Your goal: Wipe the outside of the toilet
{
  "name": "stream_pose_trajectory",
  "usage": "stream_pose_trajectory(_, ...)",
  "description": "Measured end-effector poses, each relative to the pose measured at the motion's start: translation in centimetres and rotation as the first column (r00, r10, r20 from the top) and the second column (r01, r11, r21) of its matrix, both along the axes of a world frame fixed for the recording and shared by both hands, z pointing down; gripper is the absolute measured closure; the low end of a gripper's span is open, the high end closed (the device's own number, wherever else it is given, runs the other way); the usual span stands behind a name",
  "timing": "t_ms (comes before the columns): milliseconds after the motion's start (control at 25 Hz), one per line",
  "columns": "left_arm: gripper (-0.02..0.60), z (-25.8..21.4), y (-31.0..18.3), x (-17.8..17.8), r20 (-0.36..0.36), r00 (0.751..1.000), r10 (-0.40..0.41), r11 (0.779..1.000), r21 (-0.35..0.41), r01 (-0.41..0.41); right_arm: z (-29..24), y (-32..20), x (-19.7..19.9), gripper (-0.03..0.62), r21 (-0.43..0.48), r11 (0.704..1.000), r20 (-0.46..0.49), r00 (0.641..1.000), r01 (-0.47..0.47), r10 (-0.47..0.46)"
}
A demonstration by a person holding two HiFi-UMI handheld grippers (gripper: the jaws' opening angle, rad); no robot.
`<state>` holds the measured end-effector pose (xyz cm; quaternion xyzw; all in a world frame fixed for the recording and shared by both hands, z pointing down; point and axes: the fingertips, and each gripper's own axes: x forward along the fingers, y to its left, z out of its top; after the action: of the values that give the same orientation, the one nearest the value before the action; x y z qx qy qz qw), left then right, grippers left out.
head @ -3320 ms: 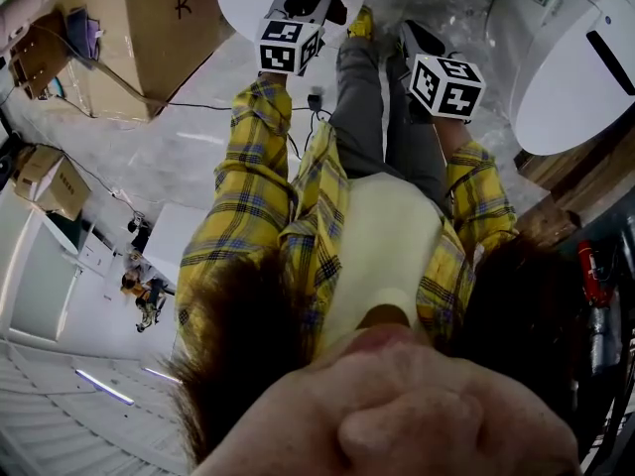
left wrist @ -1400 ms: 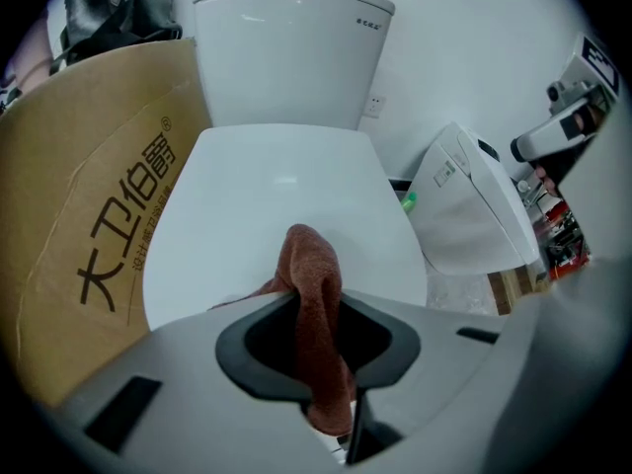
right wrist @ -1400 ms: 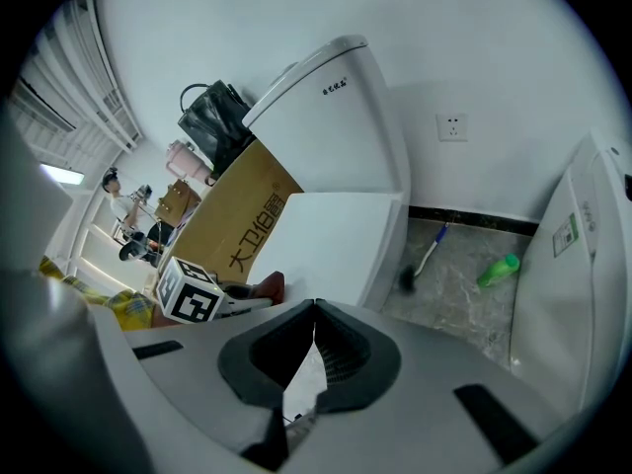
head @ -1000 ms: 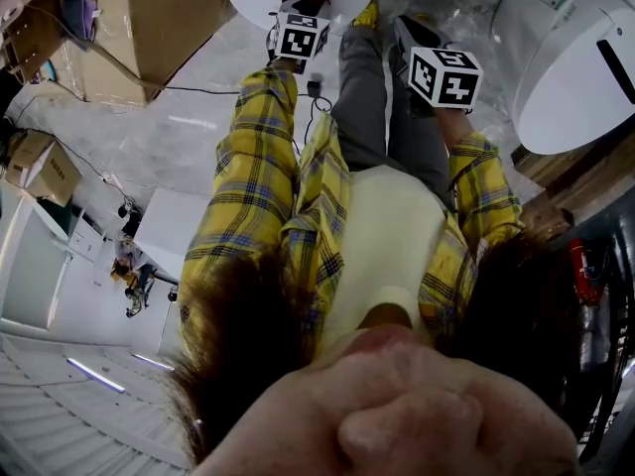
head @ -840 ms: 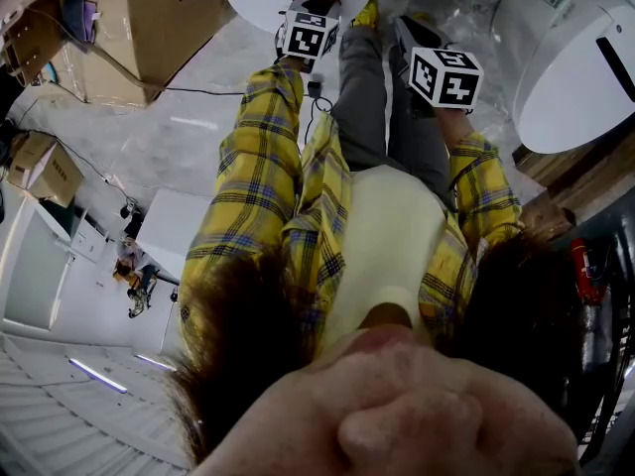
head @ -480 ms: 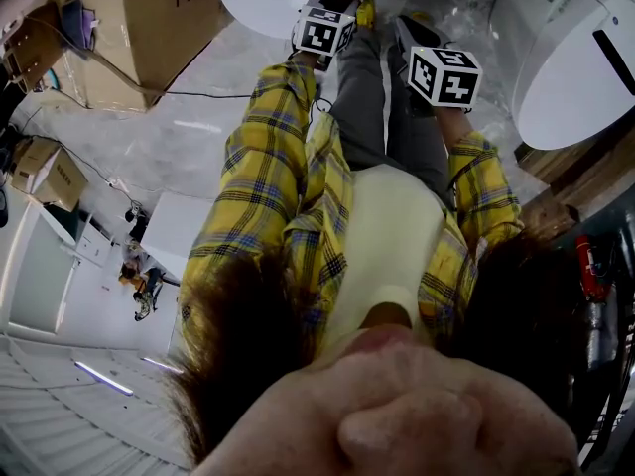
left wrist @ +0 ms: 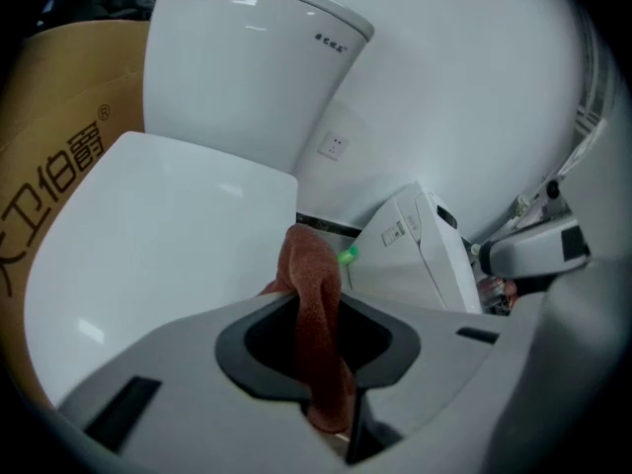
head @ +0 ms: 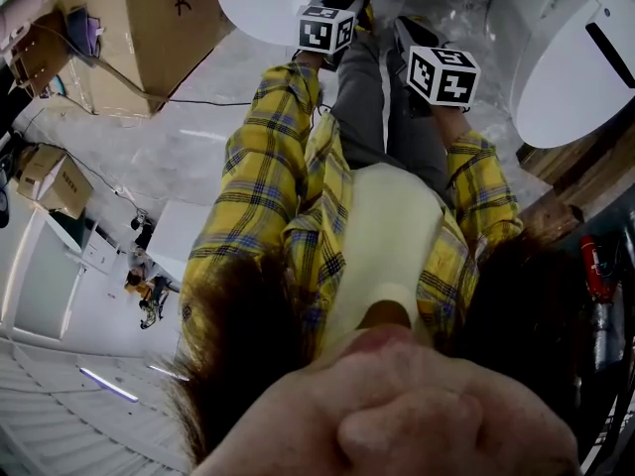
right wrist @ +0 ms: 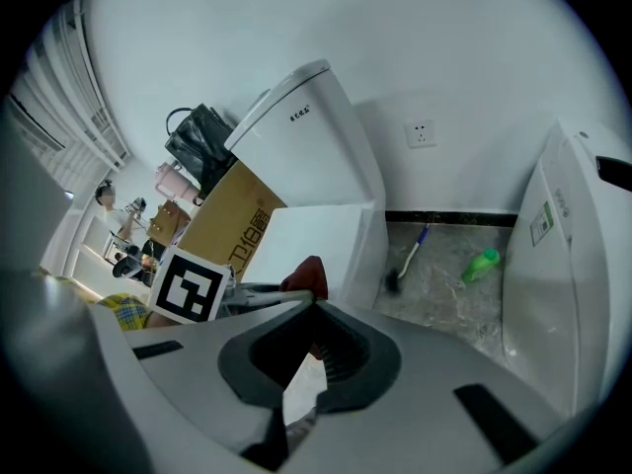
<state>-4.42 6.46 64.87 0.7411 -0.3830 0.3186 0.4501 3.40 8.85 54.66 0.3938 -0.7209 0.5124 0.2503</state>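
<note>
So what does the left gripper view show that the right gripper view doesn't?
Only the left: the tongs of the left gripper pinching the red-brown cloth, seen close up. Only the right: a toilet brush on the floor, a black bag, that gripper's marker cube. Both: the white toilet, cardboard box, wall socket and the cloth.

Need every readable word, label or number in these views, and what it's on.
"卫伯爵" with ®: brown cardboard box.
Small dark logo on the white ceramic toilet tank: too small to read.
Pale sticker on the second white toilet: blurred, unreadable.
</note>
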Motion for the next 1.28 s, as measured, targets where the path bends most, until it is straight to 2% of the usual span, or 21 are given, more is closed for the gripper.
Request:
stream_pose_trajectory(240,0.499,-4.3,-2.6,0.9,-0.139,0.987,-0.075,0.992,0.088,0.087,-0.7,-0.6,0.4,0.569,0.014,1.000,-0.008,1.000,-0.017,0.017)
stream_pose_trajectory(480,0.499,-9.0,-4.1,0.5,-0.267,0.952,-0.150,0.970,0.147,0.194,-1.7,-1.0,0.9,0.569,0.035,0.999,-0.004,0.999,-0.040,0.041)
stream_pose_trajectory(840,0.499,-14.6,-3.9,-1.9,-0.322,0.926,-0.199,0.939,0.208,0.274,-4.4,-1.6,0.5,0.569,0.084,0.995,0.022,0.999,-0.045,0.044)
stream_pose_trajectory(1280,0.499,-20.2,-3.1,-2.7,-0.330,0.916,-0.229,0.918,0.239,0.316,-9.2,-3.6,1.3,0.569,0.168,0.982,0.051,0.996,-0.081,0.073)
